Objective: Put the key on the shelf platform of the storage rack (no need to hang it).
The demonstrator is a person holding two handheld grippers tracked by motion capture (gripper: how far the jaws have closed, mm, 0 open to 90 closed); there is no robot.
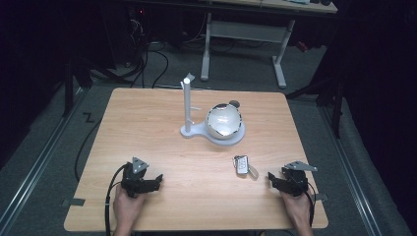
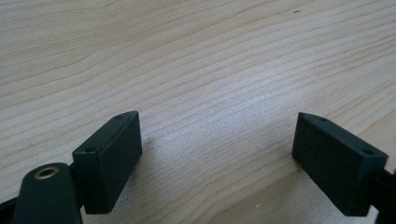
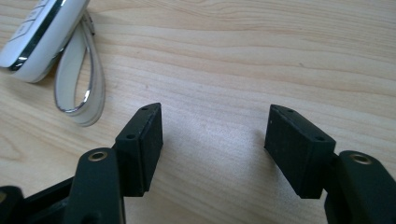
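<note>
The white key fob [image 1: 241,165] is lying flat on the wooden table [image 1: 147,128], near the front edge and right of the middle, with its looped strap [image 1: 253,171] curling out on the side towards my right gripper [image 1: 271,177]. In the right gripper view the key fob [image 3: 37,37] is sitting up and to the left of my jaws, close but apart from them, and its strap [image 3: 77,81] is lying just beyond the tip of the left jaw.

I am holding the right gripper low over the table with its jaws spread wide and nothing between them. My left gripper [image 1: 156,180] is resting well away on the other side, also wide open and empty over bare wood.

What I am worrying about: the fob is thin and smooth and lying flat, so if I am coming in too high, the jaws may be sliding over it or pushing it across the table rather than closing on it. If I am catching just the strap, the fob could be swinging and slipping free. Farther back, a white stand [image 1: 189,129] with an upright post [image 1: 187,101] is holding a shiny bowl [image 1: 223,121], well apart from both grippers.
</note>
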